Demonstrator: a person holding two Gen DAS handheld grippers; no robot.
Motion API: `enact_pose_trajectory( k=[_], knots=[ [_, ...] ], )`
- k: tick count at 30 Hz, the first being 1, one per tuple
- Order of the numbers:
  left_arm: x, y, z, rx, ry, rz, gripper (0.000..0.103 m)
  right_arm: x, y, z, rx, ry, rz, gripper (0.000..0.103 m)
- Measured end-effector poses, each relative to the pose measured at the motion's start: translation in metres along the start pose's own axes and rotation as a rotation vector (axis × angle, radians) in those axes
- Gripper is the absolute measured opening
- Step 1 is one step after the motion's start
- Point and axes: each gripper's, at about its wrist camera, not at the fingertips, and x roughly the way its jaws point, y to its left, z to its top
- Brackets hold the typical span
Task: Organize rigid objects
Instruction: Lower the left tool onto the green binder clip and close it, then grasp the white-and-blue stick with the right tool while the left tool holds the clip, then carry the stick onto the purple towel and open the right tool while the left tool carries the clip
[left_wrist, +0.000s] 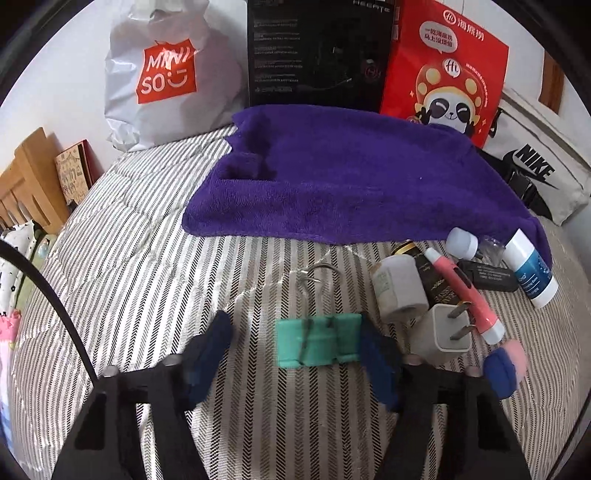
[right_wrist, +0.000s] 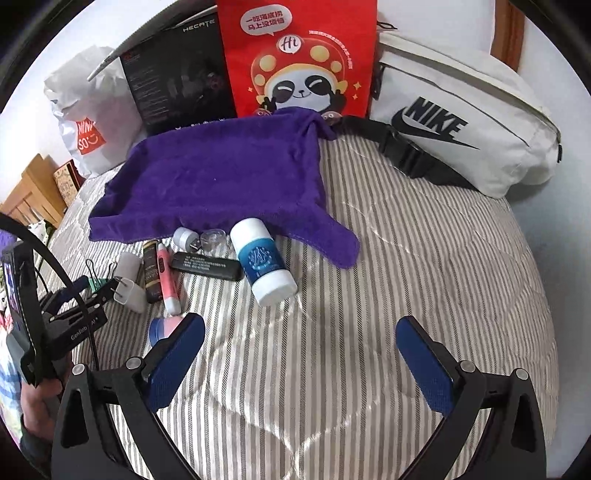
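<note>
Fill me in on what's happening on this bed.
A person holds a gripper in each hand over a striped bedspread. The left gripper has its fingers either side of a green binder clip, with a gap at the left finger. The right gripper hangs open over bare bedding, near a white-and-blue bottle.

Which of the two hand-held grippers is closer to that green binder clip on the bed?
The left. The left hand-held gripper has the green binder clip between its fingers. The right hand-held gripper hangs over bare bedding, apart from it.
</note>
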Motion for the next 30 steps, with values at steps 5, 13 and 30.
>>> enact_pose_trajectory(
  k=[5,13,30],
  knots=[
    [-0.003,-0.001,-0.001,0.01,-0.009,-0.012,0.04,0.02,0.005,0.012,-0.025,-0.017,0.042,0.099],
    [-0.002,-0.001,-0.001,0.007,-0.008,-0.017,0.04,0.062,0.016,0.025,-0.117,0.01,0.047,0.073],
    [-0.002,-0.002,-0.002,0.005,-0.009,-0.02,0.04,0.08,0.023,0.023,-0.175,0.029,0.11,0.036]
  ],
)
